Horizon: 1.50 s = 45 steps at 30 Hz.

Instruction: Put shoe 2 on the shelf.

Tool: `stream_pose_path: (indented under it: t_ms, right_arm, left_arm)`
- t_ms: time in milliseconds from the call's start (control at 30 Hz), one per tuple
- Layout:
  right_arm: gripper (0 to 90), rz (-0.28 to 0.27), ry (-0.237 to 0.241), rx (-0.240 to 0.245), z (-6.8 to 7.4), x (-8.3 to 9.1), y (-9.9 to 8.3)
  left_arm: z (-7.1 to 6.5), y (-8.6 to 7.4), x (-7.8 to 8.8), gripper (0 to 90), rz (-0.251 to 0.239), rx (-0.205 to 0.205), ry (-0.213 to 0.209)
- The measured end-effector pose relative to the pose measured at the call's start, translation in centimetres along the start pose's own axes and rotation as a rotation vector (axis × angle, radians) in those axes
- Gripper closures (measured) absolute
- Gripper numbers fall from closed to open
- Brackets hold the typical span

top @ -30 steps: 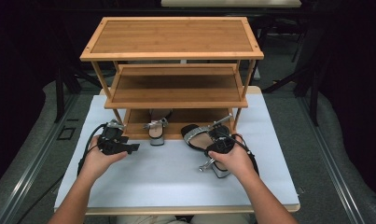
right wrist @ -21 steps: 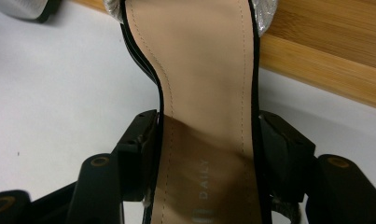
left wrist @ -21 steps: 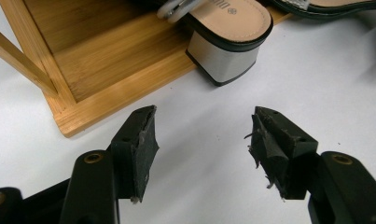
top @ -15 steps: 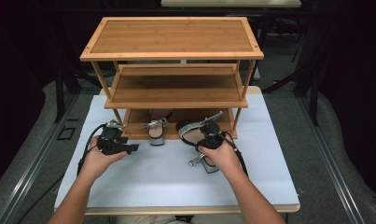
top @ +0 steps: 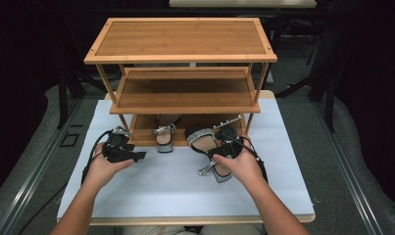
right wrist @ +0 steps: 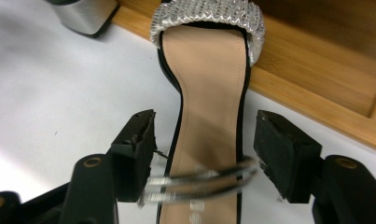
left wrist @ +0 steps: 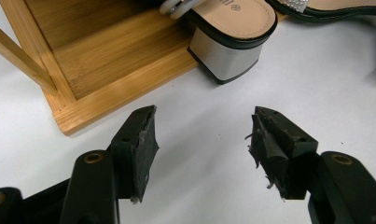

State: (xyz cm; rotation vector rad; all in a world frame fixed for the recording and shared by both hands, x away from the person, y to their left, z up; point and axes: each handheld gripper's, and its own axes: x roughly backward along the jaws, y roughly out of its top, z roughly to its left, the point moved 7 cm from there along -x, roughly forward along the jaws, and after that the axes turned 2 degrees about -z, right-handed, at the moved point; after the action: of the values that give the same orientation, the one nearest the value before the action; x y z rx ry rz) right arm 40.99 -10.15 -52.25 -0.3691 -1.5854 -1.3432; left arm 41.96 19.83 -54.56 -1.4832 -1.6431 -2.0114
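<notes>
Sandal [right wrist: 209,93] between right gripper [right wrist: 204,154] jaws (unclamped)

Both forearms reached in from the near edge, a gripper in each hand.

The left hand [top: 104,164] held the left gripper [left wrist: 202,140] low and level, its jaws standing wide apart with nothing between them. The right hand [top: 239,164] held the right gripper [right wrist: 204,149] angled forward and down; its jaws had just been opening and the pads [right wrist: 281,149] stood clear on either side.
</notes>
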Motion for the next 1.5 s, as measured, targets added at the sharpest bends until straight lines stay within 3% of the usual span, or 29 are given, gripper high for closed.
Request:
stream_pose_path:
  t_ms: [100,267,300,400,533,633,667,767,800,900,1300,1500]
  right_arm:
    - [43.0,-0.031,-0.017,0.057,0.2,1.2,-0.4]
    - [48.3,-0.044,-0.005,0.072,0.6,3.2,-1.6]
    - [48.4,-0.047,-0.039,0.088,0.5,3.5,-1.8]
    - [48.6,-0.089,-0.044,0.122,0.4,4.6,-2.5]
    - [47.3,-0.127,-0.043,0.132,0.1,5.5,-3.5]
    - [46.8,-0.105,-0.012,0.129,0.0,5.5,-4.5]
    - [47.3,-0.110,-0.035,0.133,-0.1,5.4,-4.9]
    - [53.8,-0.125,-0.046,0.145,-0.2,5.2,-5.6]
    - [55.9,-0.124,-0.025,0.144,-0.2,5.0,-5.9]
    - [59.8,-0.101,-0.041,0.144,-0.4,4.5,-6.7]
    - [82.3,-0.087,-0.023,0.079,-0.9,3.4,-8.4]
    - [89.9,-0.079,-0.022,0.084,-0.9,3.1,-9.2]
  left_arm:
    - [0.1,0.0,-0.1,40.5,0.001,0.001,0.002]
    - [0.0,-0.1,0.0,40.5,0.002,0.005,-0.001]
    - [0.0,-0.1,0.0,40.5,0.000,0.005,0.000]
    - [0.1,-0.1,0.0,40.5,0.001,0.006,0.002]
    - [0.1,-0.1,0.0,40.5,0.002,0.005,0.002]
    - [0.0,-0.1,0.0,40.5,0.005,0.003,0.000]
    - [0.0,-0.1,0.0,40.5,0.005,0.003,0.000]
    - [0.0,-0.1,-0.1,40.5,0.003,0.003,0.003]
    - [0.0,-0.1,-0.1,40.5,0.003,0.003,0.003]
    - [0.0,-0.1,-0.1,40.5,0.003,0.003,0.003]
    - [0.2,-0.1,0.1,40.5,-0.004,0.010,0.003]
    - [0.2,-0.1,0.1,40.5,-0.005,0.013,0.002]
